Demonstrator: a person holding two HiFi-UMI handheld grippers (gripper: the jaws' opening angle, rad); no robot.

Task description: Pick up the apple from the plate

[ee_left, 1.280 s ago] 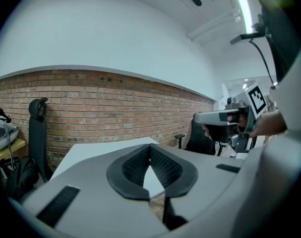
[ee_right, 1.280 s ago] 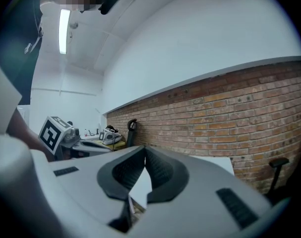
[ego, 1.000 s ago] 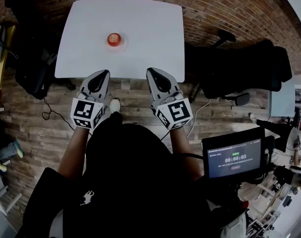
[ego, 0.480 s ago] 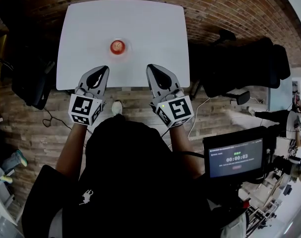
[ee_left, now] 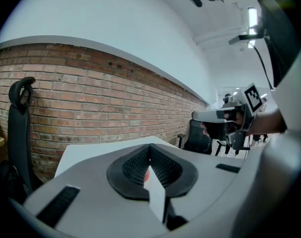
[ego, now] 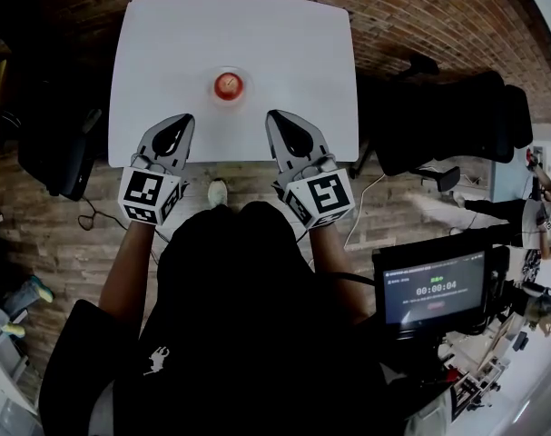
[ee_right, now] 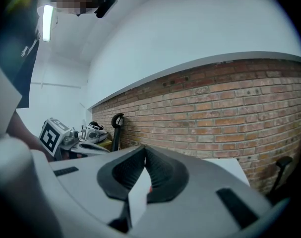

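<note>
Both of your grippers are held side by side at the near edge of the white table [ego: 284,44], tips pointing across it toward the brick wall [ee_left: 90,98] beyond its far side. Your left gripper [ego: 177,121] has its jaws closed tip to tip with nothing between them. Your right gripper [ego: 277,116] looks the same in its own view, with the dark pads [ee_right: 121,175] meeting at the front and nothing held.

The apple [ego: 227,84] is red and sits on a small pale plate [ego: 212,94] near the middle of the table, a little toward its near edge. It is well apart from both grippers and lies ahead of the gap between them. In each gripper view only a red sliver of it shows behind the closed jaws.

One black office chair [ego: 457,116] stands off the table's right side. A dark screen [ego: 434,289] with a timer is lit well back from the table's near-right corner, beside you.
</note>
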